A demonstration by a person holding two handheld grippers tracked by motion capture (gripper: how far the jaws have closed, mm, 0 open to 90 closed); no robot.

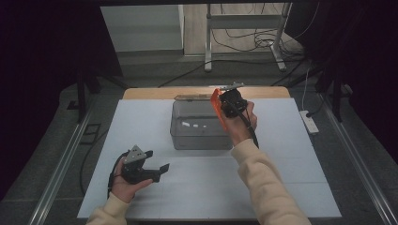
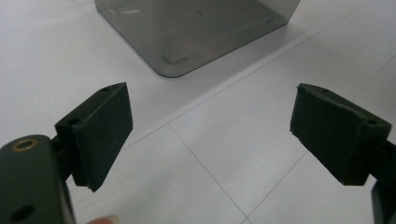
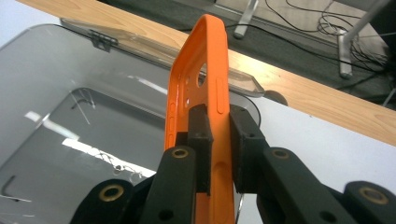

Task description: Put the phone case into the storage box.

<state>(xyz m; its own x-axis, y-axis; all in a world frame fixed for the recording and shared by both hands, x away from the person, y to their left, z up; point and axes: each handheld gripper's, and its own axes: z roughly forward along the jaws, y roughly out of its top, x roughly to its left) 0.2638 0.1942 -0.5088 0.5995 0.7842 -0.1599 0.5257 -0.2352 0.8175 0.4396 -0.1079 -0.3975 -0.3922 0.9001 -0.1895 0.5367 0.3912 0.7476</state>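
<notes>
An orange phone case (image 1: 218,108) (image 3: 201,84) is pinched edge-on in my right gripper (image 1: 228,104) (image 3: 219,126), which is shut on it above the right rim of a clear grey plastic box (image 1: 199,126) (image 3: 70,121). The box lid (image 3: 154,46) hangs open at the back. My left gripper (image 1: 157,161) (image 2: 210,126) rests low over the white table in front of the box's left corner (image 2: 173,65), jaws wide apart with nothing between them.
A white mat (image 1: 141,122) covers the table, with a wooden edge (image 1: 155,93) (image 3: 317,98) at the back. A white power strip (image 1: 309,121) lies at the right. A metal stand (image 1: 244,33) and cables sit on the floor beyond.
</notes>
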